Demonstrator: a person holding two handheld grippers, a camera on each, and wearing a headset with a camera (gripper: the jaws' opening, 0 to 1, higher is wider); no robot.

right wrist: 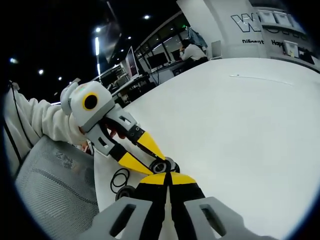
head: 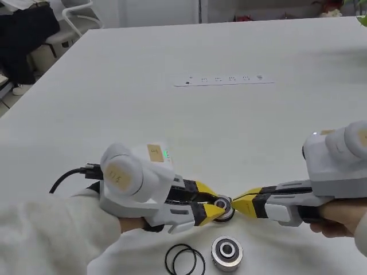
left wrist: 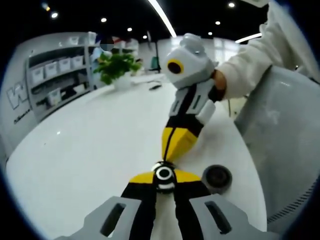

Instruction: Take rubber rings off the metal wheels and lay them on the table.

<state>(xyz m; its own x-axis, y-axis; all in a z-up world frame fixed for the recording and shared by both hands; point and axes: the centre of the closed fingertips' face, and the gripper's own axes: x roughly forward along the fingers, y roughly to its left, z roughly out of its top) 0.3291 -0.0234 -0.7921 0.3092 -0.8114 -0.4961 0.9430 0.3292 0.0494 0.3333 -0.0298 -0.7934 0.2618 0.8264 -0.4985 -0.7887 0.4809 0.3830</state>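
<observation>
My left gripper [head: 217, 207] is shut on a small metal wheel [head: 224, 207] held just above the white table [head: 229, 132]; in its own view the wheel [left wrist: 164, 174] sits between the yellow tips. My right gripper [head: 238, 204] comes in from the right, jaws shut, with its pointed tips against the wheel's rim [right wrist: 162, 166]. Whether a rubber ring is pinched there is hidden. A second metal wheel [head: 227, 252] lies flat on the table near the front edge. Beside it on the left lie two black rubber rings [head: 184, 259], overlapping.
A white power strip [head: 223, 80] lies across the middle of the table. A black cable [head: 66, 179] trails from the left gripper. Chairs and dark clothing stand beyond the far left corner [head: 34, 34]. A potted plant [left wrist: 117, 67] stands at the table's far end.
</observation>
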